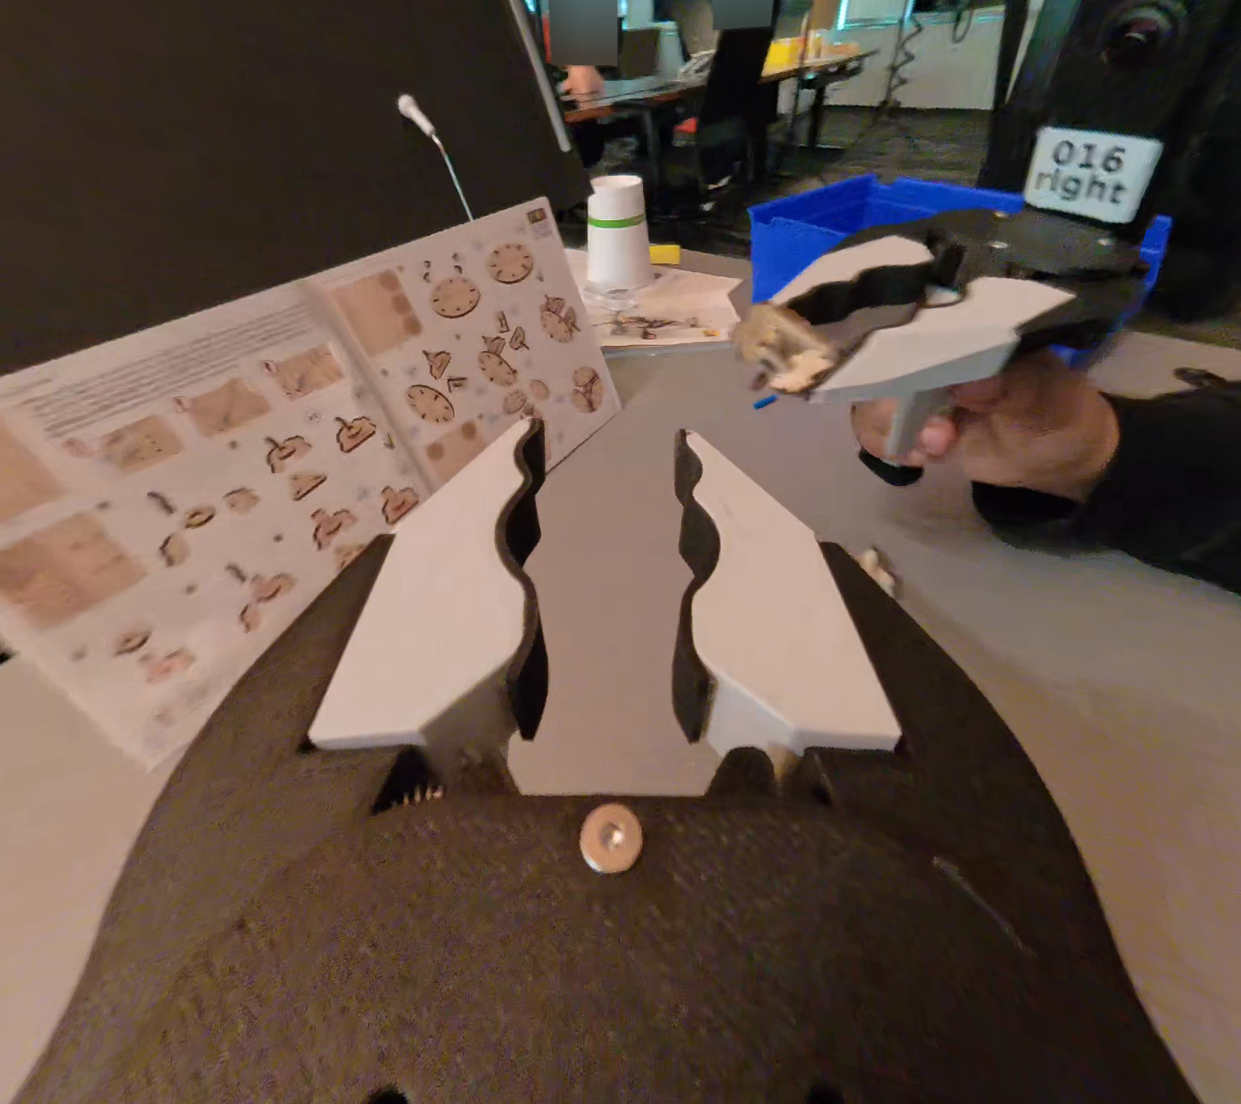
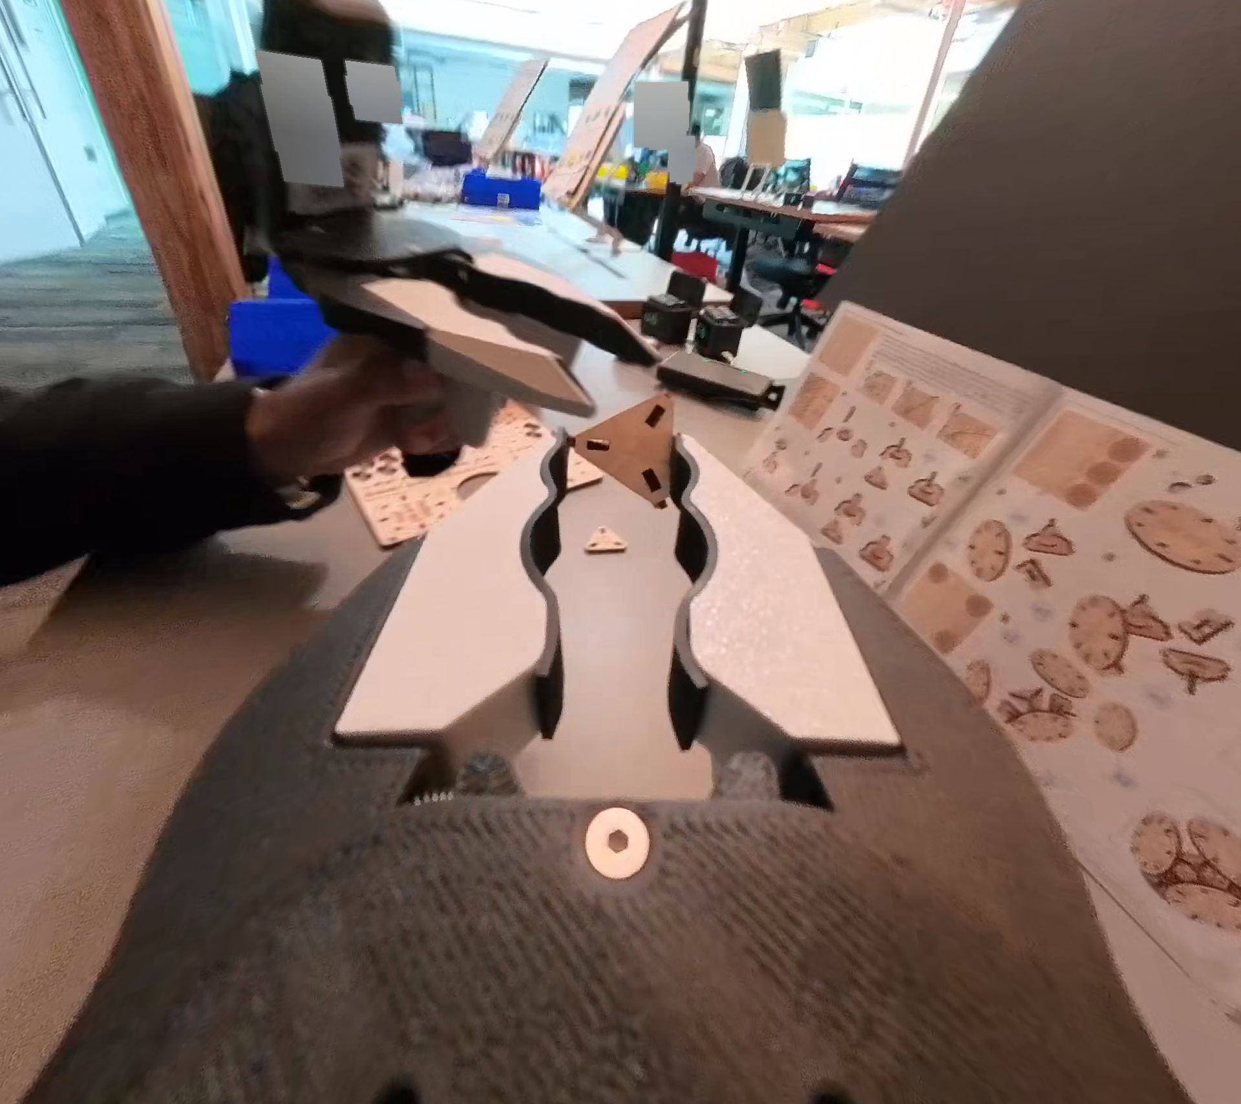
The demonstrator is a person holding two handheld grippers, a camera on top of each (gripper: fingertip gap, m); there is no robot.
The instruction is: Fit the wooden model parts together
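Note:
My right gripper (image 2: 619, 442) is shut on a triangular wooden plate (image 2: 628, 457) with three slots, pinched by its corners between the fingertips and held above the grey table (image 2: 604, 635). The left wrist view shows the same gripper (image 1: 782, 350) at upper right with the wooden piece (image 1: 786, 346) at its tips. A smaller wooden triangle (image 2: 606, 541) lies on the table under the right gripper. My left gripper (image 1: 610, 434) is open with nothing between its fingers, only bare table. It shows in the right wrist view (image 2: 618, 380) at upper left, just above and to the left of the held plate.
An open instruction booklet (image 1: 268, 434) leans against a dark panel; it also shows in the right wrist view (image 2: 1007, 521). A wooden sheet with cut-outs (image 2: 416, 494) lies on the left. A blue bin (image 1: 839, 225), a paper cup (image 1: 614, 232) and black devices (image 2: 715, 380) stand farther back. The gap from one gripper's tips to the other's is roughly 5 cm. The smaller wooden triangle (image 2: 606, 541) lies around 20 cm away from my left fingertips.

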